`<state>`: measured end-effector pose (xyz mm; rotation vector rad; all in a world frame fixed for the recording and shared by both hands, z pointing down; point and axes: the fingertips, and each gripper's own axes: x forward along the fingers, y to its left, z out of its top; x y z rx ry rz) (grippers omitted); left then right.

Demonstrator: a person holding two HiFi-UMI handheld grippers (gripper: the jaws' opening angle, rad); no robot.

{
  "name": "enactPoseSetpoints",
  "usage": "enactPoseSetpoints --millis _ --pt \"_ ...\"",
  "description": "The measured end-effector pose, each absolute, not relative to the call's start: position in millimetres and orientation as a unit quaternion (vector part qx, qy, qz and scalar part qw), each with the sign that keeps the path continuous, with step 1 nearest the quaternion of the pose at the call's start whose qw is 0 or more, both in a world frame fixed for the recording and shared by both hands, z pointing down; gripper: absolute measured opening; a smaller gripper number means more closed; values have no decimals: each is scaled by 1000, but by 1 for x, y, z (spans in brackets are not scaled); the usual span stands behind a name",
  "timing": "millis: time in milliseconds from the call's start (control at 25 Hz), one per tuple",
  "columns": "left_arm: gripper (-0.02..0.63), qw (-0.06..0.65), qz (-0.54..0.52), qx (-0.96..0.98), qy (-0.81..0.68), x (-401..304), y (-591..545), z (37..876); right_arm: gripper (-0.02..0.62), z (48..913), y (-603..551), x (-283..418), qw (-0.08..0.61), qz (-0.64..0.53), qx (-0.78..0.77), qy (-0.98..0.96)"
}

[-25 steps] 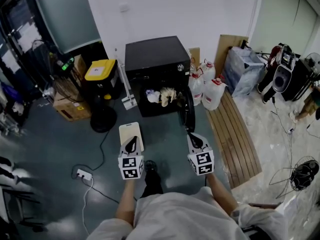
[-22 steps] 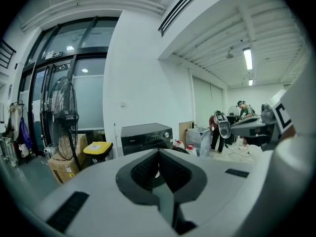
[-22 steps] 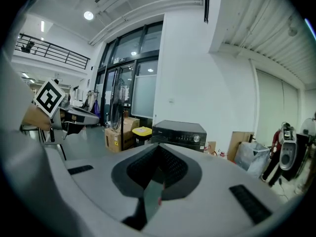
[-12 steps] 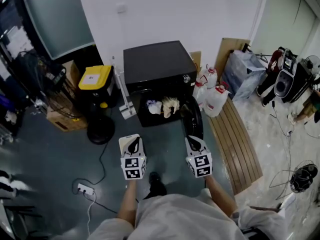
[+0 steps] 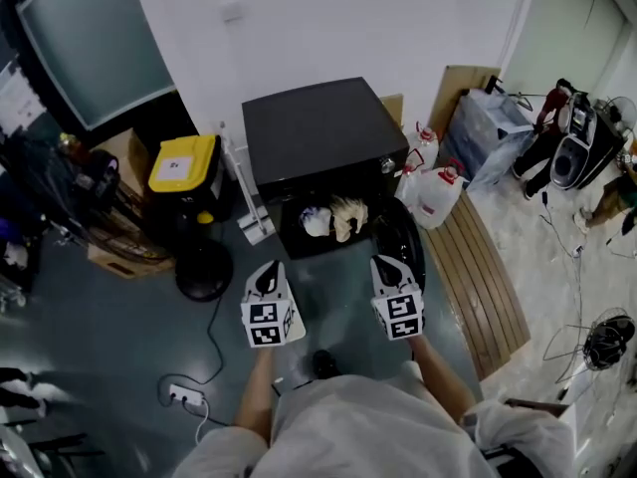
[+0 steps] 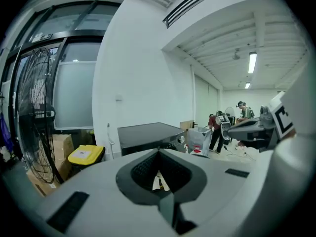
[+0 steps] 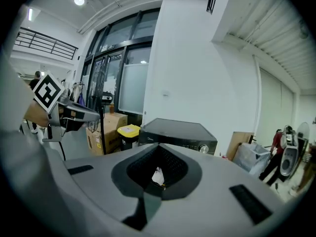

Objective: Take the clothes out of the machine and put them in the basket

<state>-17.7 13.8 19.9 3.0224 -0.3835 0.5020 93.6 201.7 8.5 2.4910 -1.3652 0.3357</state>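
The black machine (image 5: 314, 132) stands against the white wall with its round door (image 5: 403, 249) swung open to the right. Pale clothes (image 5: 333, 217) lie bunched in its opening. My left gripper (image 5: 267, 275) and right gripper (image 5: 386, 270) hover side by side in front of the opening, both shut and empty, a short way from the clothes. In the left gripper view the machine (image 6: 148, 135) shows above the shut jaws. In the right gripper view the machine (image 7: 177, 131) stands straight ahead. No basket shows now.
A yellow-lidded bin (image 5: 182, 162) and a fan base (image 5: 203, 267) stand left of the machine. Plastic jugs (image 5: 435, 192) and a slatted wooden board (image 5: 488, 287) lie to its right. A power strip (image 5: 187, 397) and its cable lie on the floor at my left.
Both grippers have moved forward toward the machine, which now shows nearer. The white basket seen by the left gripper earlier is out of sight.
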Motion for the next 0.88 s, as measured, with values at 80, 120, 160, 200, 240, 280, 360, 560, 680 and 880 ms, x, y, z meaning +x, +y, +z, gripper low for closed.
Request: enactPoseSetpoints --millis 80,120,160,200,240,280,360,560,680,880 --pt "18 26 164 979 -119 -6 -1 22 23 9 186 106 144 116 865 -467" --pt "20 27 166 979 -116 -1 -6 25 23 11 180 111 144 117 867 -462" --pt "18 28 169 979 -112 2 -11 29 23 14 175 115 143 120 869 -458" --pt "20 30 172 978 -109 4 -14 33 23 18 170 117 142 124 870 -455" --pt "19 32 176 978 -106 6 -18 38 23 22 164 119 141 128 872 -452" --pt "20 33 179 978 -104 9 -22 41 23 25 159 121 142 130 872 -450" --pt "18 35 185 977 -99 14 -26 48 23 30 149 124 147 133 871 -450" --pt "19 42 206 973 -98 18 -29 65 23 48 141 129 159 152 861 -458" --pt "18 47 214 970 -106 18 -28 73 23 59 138 135 166 160 853 -469" --pt "20 53 230 961 -141 19 -25 93 23 81 131 152 171 168 832 -500"
